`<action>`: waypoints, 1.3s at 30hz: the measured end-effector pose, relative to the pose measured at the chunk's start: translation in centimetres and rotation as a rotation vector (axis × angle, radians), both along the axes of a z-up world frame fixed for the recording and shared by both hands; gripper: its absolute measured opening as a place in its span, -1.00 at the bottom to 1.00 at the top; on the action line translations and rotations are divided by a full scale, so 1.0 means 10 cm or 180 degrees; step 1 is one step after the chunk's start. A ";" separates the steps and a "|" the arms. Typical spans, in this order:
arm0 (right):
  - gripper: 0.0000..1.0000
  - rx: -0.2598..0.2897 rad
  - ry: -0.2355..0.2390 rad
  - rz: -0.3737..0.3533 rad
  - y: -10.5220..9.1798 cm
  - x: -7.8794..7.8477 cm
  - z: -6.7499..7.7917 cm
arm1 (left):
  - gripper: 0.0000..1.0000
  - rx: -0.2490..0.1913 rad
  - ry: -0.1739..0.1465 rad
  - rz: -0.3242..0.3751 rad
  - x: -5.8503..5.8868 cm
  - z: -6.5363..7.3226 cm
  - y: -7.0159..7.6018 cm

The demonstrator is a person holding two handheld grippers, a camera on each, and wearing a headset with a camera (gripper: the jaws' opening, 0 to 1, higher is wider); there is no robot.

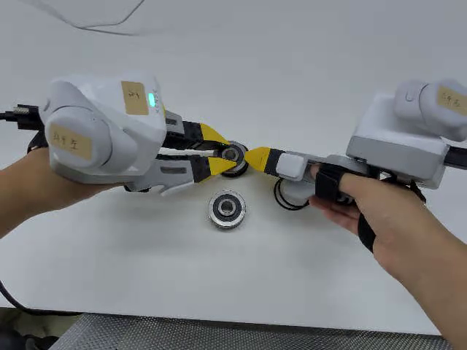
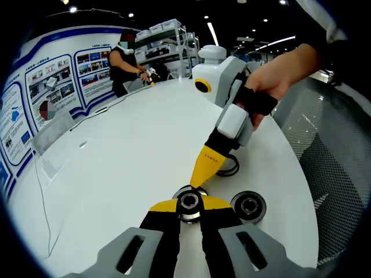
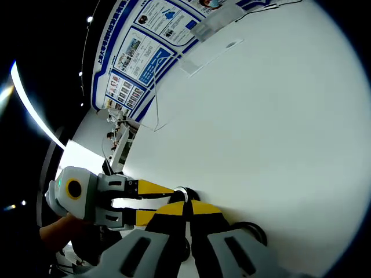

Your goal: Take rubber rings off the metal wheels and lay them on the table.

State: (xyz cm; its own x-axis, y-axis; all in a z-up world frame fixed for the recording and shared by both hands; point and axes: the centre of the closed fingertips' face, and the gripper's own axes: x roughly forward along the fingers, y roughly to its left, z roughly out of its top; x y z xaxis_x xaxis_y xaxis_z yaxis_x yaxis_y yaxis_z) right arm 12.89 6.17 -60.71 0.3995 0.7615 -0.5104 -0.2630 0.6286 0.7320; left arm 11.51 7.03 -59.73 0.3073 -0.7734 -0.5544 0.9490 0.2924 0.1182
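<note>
Head view: our left hand-held gripper [image 1: 225, 152] clamps a metal wheel [image 1: 235, 154]; a second wheel [image 1: 227, 208] lies on the surface [image 1: 219, 292].
Left gripper view: the right hand-held gripper [image 2: 200, 182], jaws together, seems to pinch the rubber ring [image 2: 181, 191].
Right gripper view: same pinch.
We judge the ring soft and stretchy; grip its outer edge.

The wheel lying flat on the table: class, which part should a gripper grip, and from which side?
Grip the flat wheel across its outer rim, coming down from above. It lies on its face, hub hole up, so the round edge is free all around. The rubber rings lie apart to its right, so that side looks tightest.
</note>
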 end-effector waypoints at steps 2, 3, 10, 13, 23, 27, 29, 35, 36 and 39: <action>-0.94 -0.0054 -0.0024 -0.0003 0.00 0.00 0.00 | -0.75 -0.0004 0.0001 0.0003 0.00 0.00 0.00; -0.94 -0.0079 -0.0040 -0.0010 0.00 0.00 0.01 | -0.75 -0.0005 0.0000 0.0006 0.00 0.00 0.00; -0.96 -0.0133 -0.0027 -0.0068 -0.01 -0.01 0.01 | -0.75 -0.0002 -0.0021 0.0007 0.00 -0.01 0.00; -0.97 -0.0164 -0.0017 -0.0082 0.00 -0.01 0.02 | -0.75 0.0008 -0.0056 0.0023 -0.01 -0.01 0.01; -0.99 -0.0167 0.0060 -0.0158 0.01 -0.02 0.05 | -0.76 -0.0019 -0.0043 0.0050 0.00 -0.01 0.01; -0.99 -0.0171 0.0051 -0.0148 0.01 -0.01 0.06 | -0.76 -0.0024 -0.0042 0.0050 0.00 0.00 0.01; -0.99 -0.0172 0.0048 -0.0148 0.01 -0.01 0.05 | -0.76 -0.0028 -0.0041 0.0047 0.00 0.00 0.01; -0.99 -0.0187 0.0016 -0.0131 0.01 0.00 0.05 | -0.76 -0.0032 -0.0043 0.0047 -0.01 0.00 0.01; -0.99 -0.0193 0.0007 -0.0129 0.02 -0.01 0.06 | -0.76 -0.0034 -0.0044 0.0048 -0.01 0.00 0.01; -1.00 -0.0210 -0.0031 -0.0101 0.03 -0.04 0.08 | -0.76 -0.0034 -0.0049 0.0044 -0.02 0.00 0.01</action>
State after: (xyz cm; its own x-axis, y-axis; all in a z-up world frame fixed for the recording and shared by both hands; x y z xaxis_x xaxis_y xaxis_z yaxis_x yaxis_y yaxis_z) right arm 12.52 6.49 -59.88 0.4282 0.7132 -0.5550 -0.2491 0.6835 0.6861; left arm 11.35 7.13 -59.73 0.3264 -0.7749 -0.5413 0.9429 0.3067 0.1297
